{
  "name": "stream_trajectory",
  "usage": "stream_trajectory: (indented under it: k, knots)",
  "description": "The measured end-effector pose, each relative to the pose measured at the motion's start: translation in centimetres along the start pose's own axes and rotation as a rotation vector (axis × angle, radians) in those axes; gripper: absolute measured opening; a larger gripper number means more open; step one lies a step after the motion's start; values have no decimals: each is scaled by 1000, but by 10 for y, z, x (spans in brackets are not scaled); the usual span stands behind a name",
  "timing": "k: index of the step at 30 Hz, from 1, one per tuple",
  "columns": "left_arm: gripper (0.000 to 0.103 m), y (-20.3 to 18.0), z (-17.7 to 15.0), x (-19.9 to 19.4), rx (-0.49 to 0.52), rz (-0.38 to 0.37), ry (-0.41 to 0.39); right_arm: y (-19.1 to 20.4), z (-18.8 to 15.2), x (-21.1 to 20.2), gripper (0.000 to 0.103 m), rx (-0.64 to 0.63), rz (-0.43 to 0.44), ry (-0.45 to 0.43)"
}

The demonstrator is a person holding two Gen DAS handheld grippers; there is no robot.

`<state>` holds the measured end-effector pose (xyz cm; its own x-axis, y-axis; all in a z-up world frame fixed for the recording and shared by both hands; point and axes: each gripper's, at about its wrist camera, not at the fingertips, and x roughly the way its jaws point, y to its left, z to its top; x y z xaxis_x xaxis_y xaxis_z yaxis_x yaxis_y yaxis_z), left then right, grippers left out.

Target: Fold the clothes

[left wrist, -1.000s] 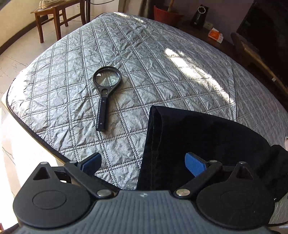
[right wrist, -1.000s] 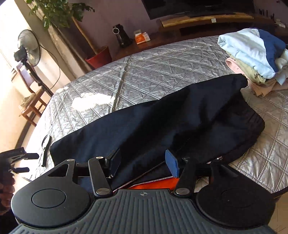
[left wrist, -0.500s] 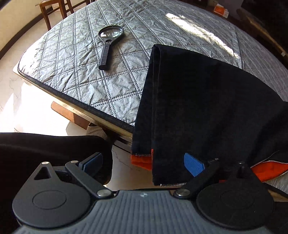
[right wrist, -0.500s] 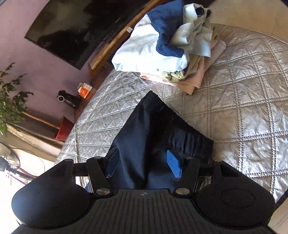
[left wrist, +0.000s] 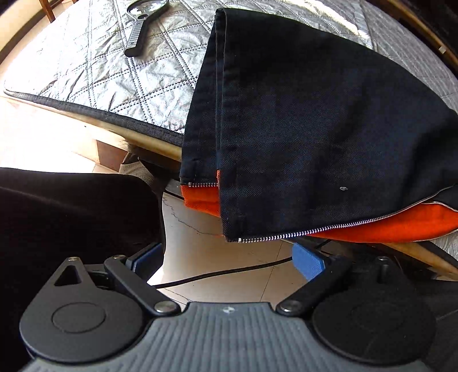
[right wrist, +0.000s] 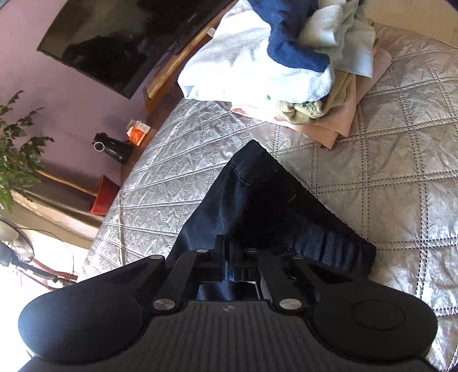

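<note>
Right tongs [right wrist: 233,264] clenched on dark jacket [right wrist: 274,211]; left tongs [left wrist: 229,257] released below its hem [left wrist: 315,231], off the table [left wrist: 114,85]. Risk: overhanging hem's weight could drag jacket floorward; one-point grip may bunch cloth.

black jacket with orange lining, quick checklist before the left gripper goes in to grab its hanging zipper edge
1. Right gripper shut on the black jacket with orange lining: ok, jaws closed with dark fabric between them.
2. Left gripper open and empty: ok, blue pads stand apart over the floor.
3. Silver zipper edge exposed for a grab: ok, it hangs past the edge of the quilted silver table cover.
4. Black magnifying glass apart from the jacket: ok.
5. Pile of folded clothes apart from the jacket: ok.
6. Black cable on the floor below the left gripper: cannot tell if it could snag.
</note>
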<state>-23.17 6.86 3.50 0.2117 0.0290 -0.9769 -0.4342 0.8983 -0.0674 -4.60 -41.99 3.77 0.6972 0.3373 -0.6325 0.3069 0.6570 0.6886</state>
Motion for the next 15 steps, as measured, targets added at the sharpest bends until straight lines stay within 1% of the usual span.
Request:
stream_trajectory:
  k: [4, 6, 8, 9, 11, 14, 15]
  knots:
    - [95, 6, -6, -2, -45, -16, -27, 9, -7, -17, 2, -44, 55, 6]
    - [95, 9, -9, -3, -68, -24, -40, 8, -11, -27, 2, -40, 64, 5]
    - [95, 14, -11, -3, -99, -45, -49, 1, -10, -31, 12, -3, 50, 3]
    - [95, 17, -12, -4, -116, -60, -51, -6, -8, -29, 18, 37, 60, 7]
    - [95, 20, -14, -6, -131, -75, -64, -18, -6, -27, 23, 111, 76, 10]
    - [95, 20, -12, -8, -161, -97, -85, -23, -4, -24, 40, 149, 87, -4]
    - [95, 20, -10, -8, -179, -108, -88, -25, -3, -21, 49, 164, 90, -5]
